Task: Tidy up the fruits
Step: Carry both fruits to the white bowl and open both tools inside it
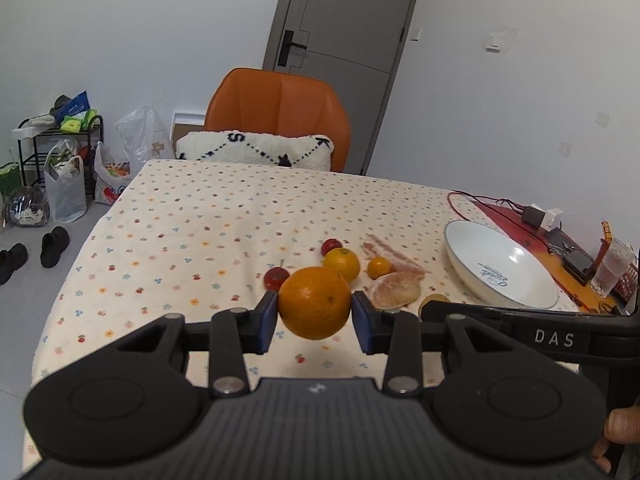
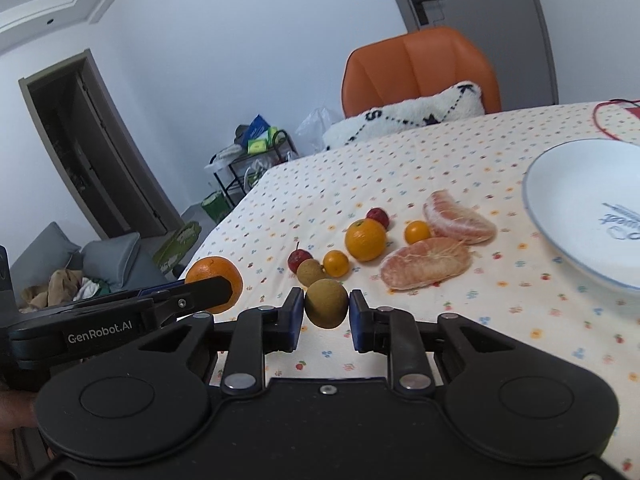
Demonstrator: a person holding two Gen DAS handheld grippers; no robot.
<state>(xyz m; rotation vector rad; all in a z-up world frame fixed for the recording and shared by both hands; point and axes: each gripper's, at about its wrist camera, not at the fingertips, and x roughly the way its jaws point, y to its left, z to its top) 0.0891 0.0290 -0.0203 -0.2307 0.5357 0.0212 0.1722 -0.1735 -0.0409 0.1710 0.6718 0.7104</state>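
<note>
Flower-print cloth covers the counter. Left tool (image 1: pixel 315 316) clamps the large orange (image 1: pixel 314 302) and right tool (image 2: pixel 325 312) pinches a brown fruit (image 2: pixel 326 303), both lifted clear, presumably bound for the white plate (image 2: pixel 560 216) near the right edge.

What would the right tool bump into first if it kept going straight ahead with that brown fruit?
Probably the second brown fruit lying just beyond the one it holds, with a small orange beside it. Depth is hard to judge; the right tool may pass above them.
</note>
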